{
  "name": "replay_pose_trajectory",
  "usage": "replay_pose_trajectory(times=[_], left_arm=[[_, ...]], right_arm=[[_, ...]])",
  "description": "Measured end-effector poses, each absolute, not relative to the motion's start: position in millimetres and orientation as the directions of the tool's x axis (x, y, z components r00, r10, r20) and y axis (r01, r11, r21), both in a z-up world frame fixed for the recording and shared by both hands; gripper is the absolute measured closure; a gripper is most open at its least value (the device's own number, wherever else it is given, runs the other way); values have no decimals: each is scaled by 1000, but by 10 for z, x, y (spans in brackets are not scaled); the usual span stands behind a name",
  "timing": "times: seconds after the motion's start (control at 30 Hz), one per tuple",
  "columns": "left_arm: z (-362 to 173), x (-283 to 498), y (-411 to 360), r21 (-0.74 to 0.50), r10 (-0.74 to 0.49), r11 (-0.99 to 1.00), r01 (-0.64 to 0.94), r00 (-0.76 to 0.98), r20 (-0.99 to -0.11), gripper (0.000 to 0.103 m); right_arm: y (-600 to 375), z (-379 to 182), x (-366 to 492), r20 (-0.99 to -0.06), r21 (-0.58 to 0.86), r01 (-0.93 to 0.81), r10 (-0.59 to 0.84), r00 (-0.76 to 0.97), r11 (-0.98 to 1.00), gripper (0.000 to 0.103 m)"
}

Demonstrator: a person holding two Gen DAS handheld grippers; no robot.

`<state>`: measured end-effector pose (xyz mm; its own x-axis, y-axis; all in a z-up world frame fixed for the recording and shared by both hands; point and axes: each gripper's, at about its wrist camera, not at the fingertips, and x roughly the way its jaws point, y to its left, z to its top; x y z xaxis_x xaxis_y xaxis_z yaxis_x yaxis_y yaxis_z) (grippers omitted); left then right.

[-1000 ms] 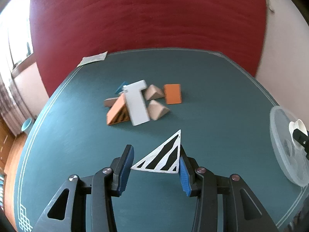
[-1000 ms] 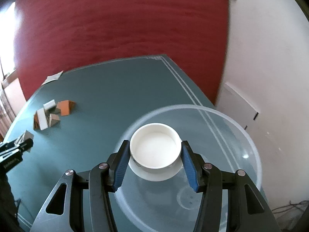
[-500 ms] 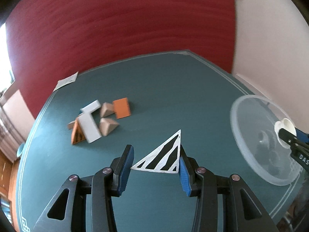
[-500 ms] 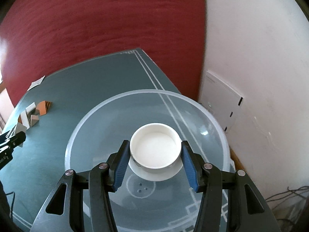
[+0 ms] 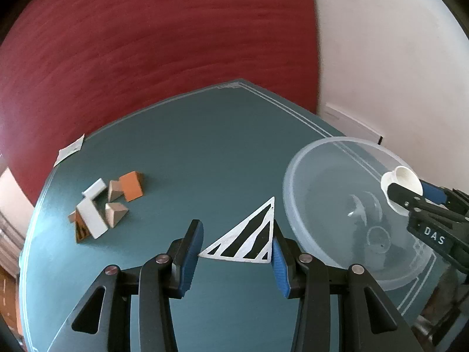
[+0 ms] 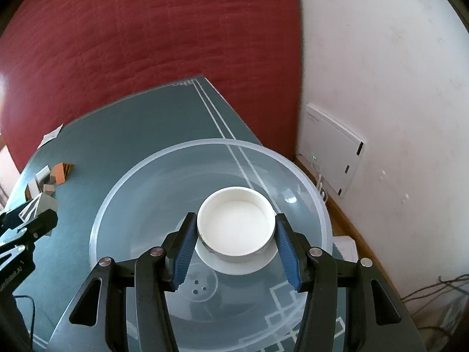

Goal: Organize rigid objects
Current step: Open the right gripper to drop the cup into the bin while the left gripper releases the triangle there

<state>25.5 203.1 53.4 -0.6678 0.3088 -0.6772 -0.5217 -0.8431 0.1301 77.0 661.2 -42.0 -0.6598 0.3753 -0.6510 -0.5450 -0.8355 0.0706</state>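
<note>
A white triangular block with black stripes point(image 5: 249, 240) is clamped between the blue pads of my left gripper point(image 5: 236, 234), above the teal table point(image 5: 205, 146). Just to its right stands a clear plastic bowl point(image 5: 316, 205). My right gripper point(image 6: 234, 228) is shut on a shallow white round cup point(image 6: 236, 224) and holds it over the inside of the bowl point(image 6: 140, 176). In the left wrist view the right gripper point(image 5: 410, 190) and its cup point(image 5: 403, 176) hang over the bowl's far right side. The left gripper point(image 6: 32, 220) with the triangle point(image 6: 38, 204) shows at the left edge of the right wrist view.
A pile of blocks lies at the table's left: a white T-shaped block point(image 5: 92, 208), an orange block point(image 5: 132, 186), wooden wedges point(image 5: 115, 214) and an orange striped wedge point(image 5: 80, 230). A paper slip point(image 5: 70, 149) lies near the far left edge. The bowl sits at the table's right corner, by a white wall.
My left gripper has swung right with the triangle, so the bowl now stands close beside it. My right gripper has carried the cup further over the bowl.
</note>
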Motion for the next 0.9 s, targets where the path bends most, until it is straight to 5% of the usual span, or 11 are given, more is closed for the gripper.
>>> replay_pose_trajectory(times=[0.9], left_arm=[[548, 371, 2450, 138, 383, -772, -620, -628, -678, 57]], right_arm=[[6712, -346, 860, -636, 62, -597, 429, -641, -800, 49]])
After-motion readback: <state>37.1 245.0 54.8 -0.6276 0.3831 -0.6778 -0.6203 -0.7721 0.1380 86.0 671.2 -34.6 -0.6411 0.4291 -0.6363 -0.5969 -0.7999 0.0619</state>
